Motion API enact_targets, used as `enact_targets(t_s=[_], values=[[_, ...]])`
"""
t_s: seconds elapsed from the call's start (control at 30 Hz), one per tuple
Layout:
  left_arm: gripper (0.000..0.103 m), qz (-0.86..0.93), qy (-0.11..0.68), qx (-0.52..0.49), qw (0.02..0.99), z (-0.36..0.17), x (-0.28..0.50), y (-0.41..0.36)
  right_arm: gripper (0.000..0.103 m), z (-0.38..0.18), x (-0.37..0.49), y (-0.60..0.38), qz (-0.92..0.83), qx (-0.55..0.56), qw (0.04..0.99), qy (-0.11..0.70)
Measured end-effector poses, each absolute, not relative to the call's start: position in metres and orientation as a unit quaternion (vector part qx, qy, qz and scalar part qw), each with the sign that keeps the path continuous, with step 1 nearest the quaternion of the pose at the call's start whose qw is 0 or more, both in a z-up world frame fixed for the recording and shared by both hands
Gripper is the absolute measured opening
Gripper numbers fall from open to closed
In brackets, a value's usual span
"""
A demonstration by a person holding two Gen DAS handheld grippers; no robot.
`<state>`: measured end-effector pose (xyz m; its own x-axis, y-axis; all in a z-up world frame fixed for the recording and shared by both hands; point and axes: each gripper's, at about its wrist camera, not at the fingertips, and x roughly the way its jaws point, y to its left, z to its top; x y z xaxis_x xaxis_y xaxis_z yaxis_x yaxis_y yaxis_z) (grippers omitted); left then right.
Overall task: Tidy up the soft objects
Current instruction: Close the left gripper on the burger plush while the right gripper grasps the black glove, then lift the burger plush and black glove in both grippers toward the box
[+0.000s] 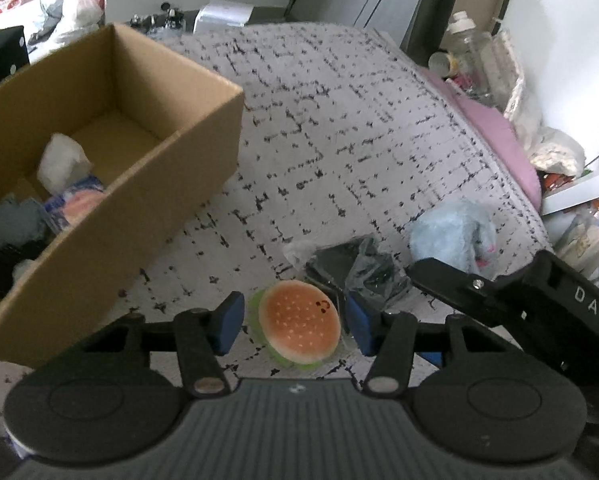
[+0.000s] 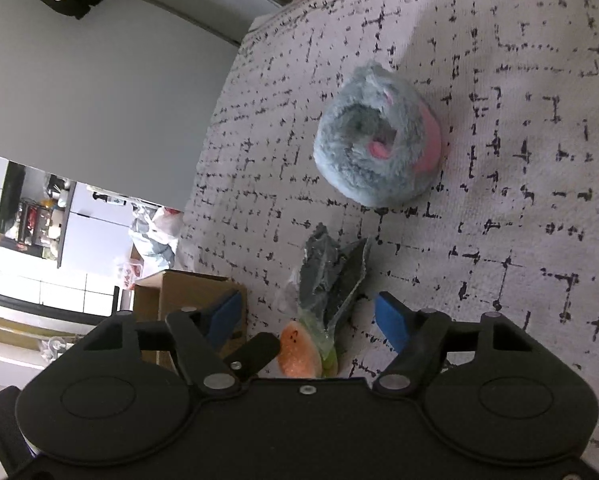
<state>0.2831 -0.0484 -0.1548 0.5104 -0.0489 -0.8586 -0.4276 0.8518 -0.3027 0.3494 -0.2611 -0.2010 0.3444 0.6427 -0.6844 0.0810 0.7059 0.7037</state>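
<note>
On the patterned bedspread (image 1: 339,128), one cardboard box (image 1: 171,184) is already holding about four soft things, while three are waiting outside: fluffy blue slipper (image 2: 375,140), bagged dark item (image 2: 331,280), burger plush (image 1: 299,324) sitting untouched between the left gripper (image 1: 295,324)'s half-spread jaws, the right gripper (image 2: 311,316) hovering empty, part-open.

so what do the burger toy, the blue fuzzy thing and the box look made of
Burger toy: soft printed plush, matte, probably. Blue fuzzy thing: long-pile faux fur, pink lining. Box: plain brown corrugated cardboard, flaps folded.
</note>
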Motion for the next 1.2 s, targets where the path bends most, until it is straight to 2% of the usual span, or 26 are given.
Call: enact_targets(t_s=[0.33, 0.37, 0.43, 0.5, 0.53, 0.57, 0.6, 0.73, 1.2], values=[[0.054, 0.116, 0.504, -0.243, 0.821, -0.184, 0.295, -0.055, 0.066, -0.227, 0.365, -0.249, 0.185, 0.320, 0.736, 0.567], [0.047, 0.115, 0.504, -0.245, 0.820, -0.185, 0.295, -0.055, 0.063, -0.229, 0.366, -0.249, 0.183, 0.319, 0.737, 0.567], [0.042, 0.113, 0.506, -0.248, 0.818, -0.186, 0.295, -0.056, 0.060, -0.231, 0.368, -0.248, 0.181, 0.316, 0.741, 0.564], [0.036, 0.113, 0.506, -0.245, 0.819, -0.185, 0.294, -0.057, 0.055, -0.233, 0.371, -0.245, 0.182, 0.312, 0.744, 0.561], [0.036, 0.114, 0.505, -0.245, 0.820, -0.185, 0.294, -0.057, 0.047, -0.234, 0.371, -0.244, 0.183, 0.309, 0.746, 0.560], [0.034, 0.113, 0.505, -0.244, 0.820, -0.184, 0.294, -0.058, 0.032, -0.235, 0.372, -0.244, 0.183, 0.305, 0.748, 0.561], [0.033, 0.113, 0.504, -0.243, 0.821, -0.182, 0.294, -0.058, 0.026, -0.237, 0.372, -0.243, 0.185, 0.302, 0.747, 0.563], [0.030, 0.112, 0.498, -0.240, 0.825, -0.174, 0.291, -0.059, 0.017, -0.230, 0.369, -0.250, 0.183, 0.305, 0.759, 0.546], [0.030, 0.123, 0.439, -0.235, 0.858, -0.118, 0.260, -0.051, 0.014, -0.184, 0.349, -0.252, 0.239, 0.295, 0.781, 0.496]])
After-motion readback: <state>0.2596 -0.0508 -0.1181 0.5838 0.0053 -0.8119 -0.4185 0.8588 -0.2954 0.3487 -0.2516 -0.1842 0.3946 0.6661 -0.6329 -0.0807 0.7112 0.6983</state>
